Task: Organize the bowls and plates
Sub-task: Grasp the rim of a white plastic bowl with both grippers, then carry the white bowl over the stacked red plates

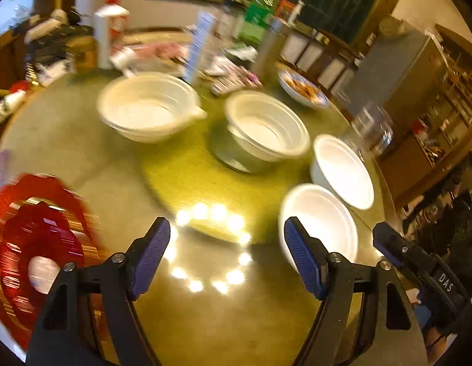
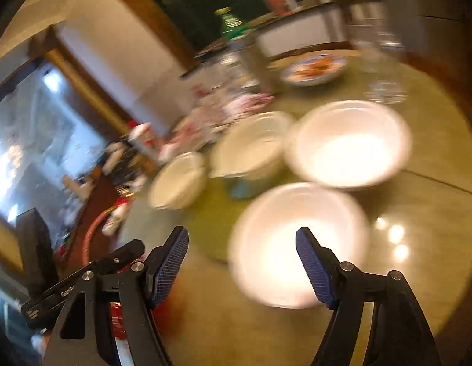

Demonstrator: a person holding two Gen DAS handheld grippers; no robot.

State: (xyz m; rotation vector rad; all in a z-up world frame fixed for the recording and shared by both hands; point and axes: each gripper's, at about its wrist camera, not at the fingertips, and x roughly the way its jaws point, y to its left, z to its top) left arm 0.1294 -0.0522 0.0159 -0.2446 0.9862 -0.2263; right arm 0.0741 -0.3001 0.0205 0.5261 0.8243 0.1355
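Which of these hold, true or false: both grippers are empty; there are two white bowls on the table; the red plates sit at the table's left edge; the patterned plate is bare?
1. Both grippers are empty: true. The left gripper and right gripper stand open with nothing between the pads.
2. Two white bowls: false. Four white plastic bowls show; the nearest white bowl lies ahead of the left gripper.
3. The red translucent plates sit at the round table's left edge: true.
4. Bare: false. The blue-patterned plate holds orange-brown food.
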